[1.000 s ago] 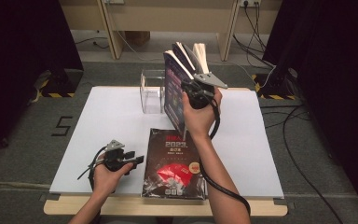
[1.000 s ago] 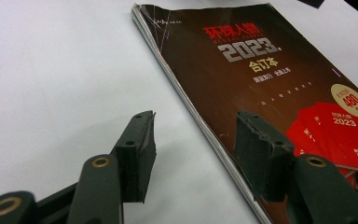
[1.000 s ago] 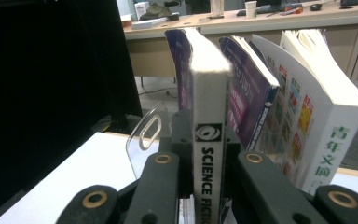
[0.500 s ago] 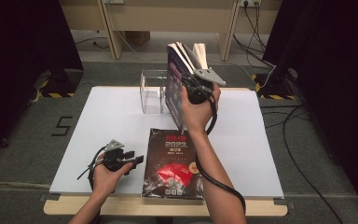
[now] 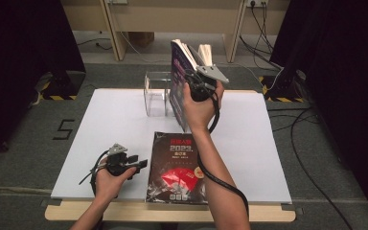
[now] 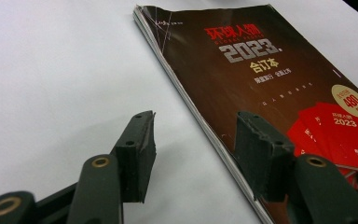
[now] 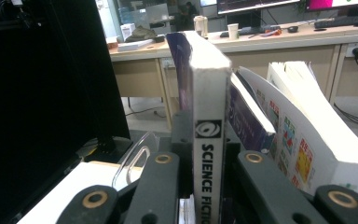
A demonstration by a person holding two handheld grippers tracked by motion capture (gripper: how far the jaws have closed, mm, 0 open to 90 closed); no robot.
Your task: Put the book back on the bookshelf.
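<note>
The right gripper [image 5: 197, 82] clamps the white spine of a thick purple-covered paperback book [image 7: 208, 135], held upright above the white matte tabletop [image 5: 105, 124] at 12 o'clock — its pages fan loose at the top. Just beside it, at 11 o'clock, stands a clear acrylic rack [image 5: 156, 93]. A glossy dark-brown magazine with red print [image 6: 279, 88] lies flat at 6 o'clock. The left gripper [image 6: 193, 140], jaws apart and empty, rests at 8 o'clock beside the magazine's layered edge — bare table to its left.
</note>
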